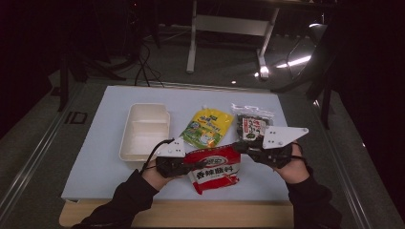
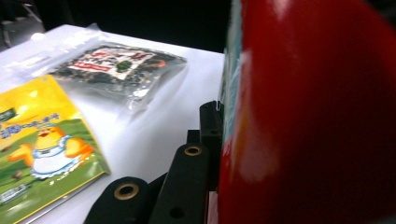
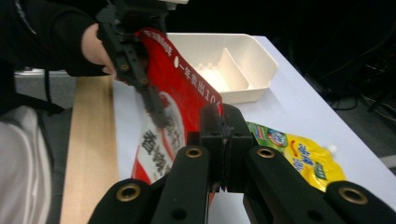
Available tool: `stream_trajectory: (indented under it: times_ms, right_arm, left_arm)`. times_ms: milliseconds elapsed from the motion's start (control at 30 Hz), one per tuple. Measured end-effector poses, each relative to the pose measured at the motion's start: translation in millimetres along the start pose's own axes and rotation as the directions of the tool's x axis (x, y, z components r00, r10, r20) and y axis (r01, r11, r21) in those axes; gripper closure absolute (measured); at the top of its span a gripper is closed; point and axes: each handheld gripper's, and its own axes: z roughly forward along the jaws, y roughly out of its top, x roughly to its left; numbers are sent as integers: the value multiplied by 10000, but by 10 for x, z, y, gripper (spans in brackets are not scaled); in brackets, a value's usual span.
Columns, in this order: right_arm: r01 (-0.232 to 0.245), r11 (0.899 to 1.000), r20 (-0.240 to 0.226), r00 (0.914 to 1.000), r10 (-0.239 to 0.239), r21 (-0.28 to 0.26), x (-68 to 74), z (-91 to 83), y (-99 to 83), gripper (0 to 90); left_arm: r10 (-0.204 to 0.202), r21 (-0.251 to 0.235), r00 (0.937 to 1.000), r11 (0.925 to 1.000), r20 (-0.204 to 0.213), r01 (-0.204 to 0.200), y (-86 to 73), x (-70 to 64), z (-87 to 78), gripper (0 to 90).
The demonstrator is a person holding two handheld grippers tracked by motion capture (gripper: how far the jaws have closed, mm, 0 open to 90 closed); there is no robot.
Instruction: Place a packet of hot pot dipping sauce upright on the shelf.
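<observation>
Both grippers pinch the red bag (image 1: pixel 213 168) by its top corners, the left gripper (image 1: pixel 187 163) at one end and the right gripper (image 1: pixel 240 147) at the other, jaws closed on the film. It hangs over the table's near edge, in front of the yellow pouch (image 1: pixel 207 127). Pulling the hands apart could tear it; uneven grip could let one corner slip and drop it.

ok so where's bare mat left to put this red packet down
Both tongs, left and right, grip the red packet. Bare mat lies left of the cream tray, along the far edge behind the yellow pouch and seaweed bag, and at the near-right corner. The middle is crowded.
</observation>
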Motion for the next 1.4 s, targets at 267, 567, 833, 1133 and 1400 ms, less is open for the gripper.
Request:
stream_trajectory:
  times_ms: [267,567,833,1133,1400]
  right_arm:
    - [-392,9992,-92,9992,391,-106,-55,2,1,808]
    - [-816,9945,-756,9934,864,651,-77,235,-163,678]
    - [-658,9867,-1378,9867,866,1486,-43,361,-215,733]
    - [-105,9797,-1810,9823,475,2002,4,411,-205,898]
    - [24,9869,-1680,9855,250,1613,-15,352,-138,900]
  left_arm:
    - [279,31,9996,9996,32,-279,89,-26,-66,900]
    - [436,-405,9989,9983,177,-429,222,-53,-155,900]
    - [561,-662,9984,9963,115,-552,292,-80,-201,900]
    - [392,-517,9991,9979,180,-382,269,-50,-192,900]
    - [364,-798,9993,9962,7,-362,289,-44,-239,829]
